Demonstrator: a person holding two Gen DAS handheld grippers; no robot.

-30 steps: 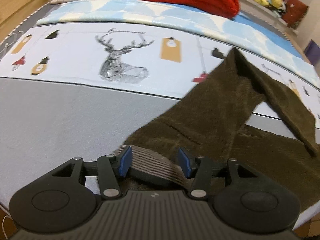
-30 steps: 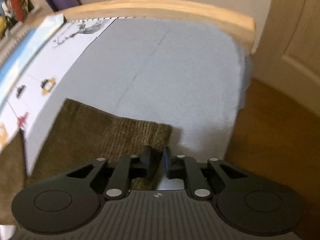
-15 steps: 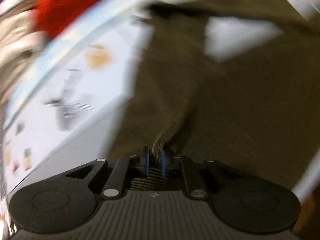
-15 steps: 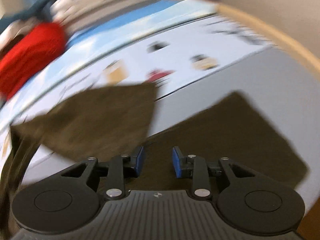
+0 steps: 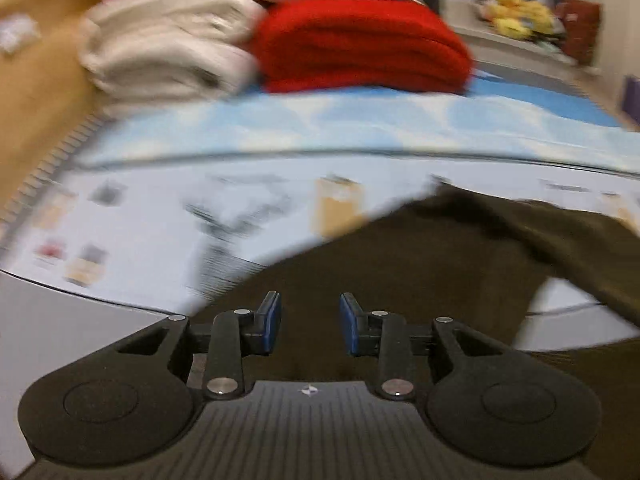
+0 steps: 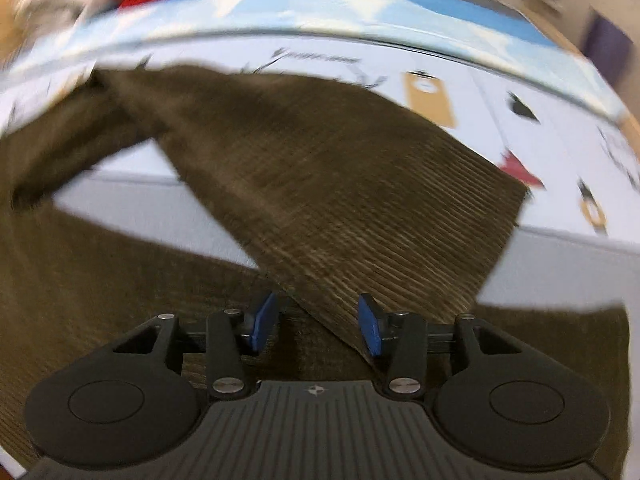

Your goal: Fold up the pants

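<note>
Pants: the brown corduroy pants (image 6: 320, 184) are lying spread on the bed (image 5: 72, 344), partly on its grey panel and partly on the printed one; in the right wrist view one leg is crossing at a slant over the other.
Upper leg: its cut hem edge (image 6: 496, 248) is sitting out on the sheet, while its near edge is running down between the right jaws.
Left gripper: the left gripper (image 5: 308, 324) is hovering over dark cloth with its jaws opening to a moderate gap; nothing is being pinched between the blue pads (image 5: 272, 322).
Right gripper: the right gripper (image 6: 316, 326) is opening too, jaws standing fairly wide; the leg's edge is lying in the gap, but the pads are not pressing on it.
Risk, skewed fold: the legs are lying crossed rather than stacked, so a fold made now is likely trapping a diagonal crease.
Risk, snag: the open right pads are flanking the cloth edge, so a hasty withdrawal could be dragging the leg askew.
Risk, blur: both views are smearing, so edges are hard to judge.
Surroundings: a red knit (image 5: 360, 44) and pale folded blankets (image 5: 168, 44) are stacked far back.
Writing: the sheet is carrying a deer drawing (image 5: 236, 216) and tag pictures (image 6: 430, 96); a small line of script is too blurred to read.
</note>
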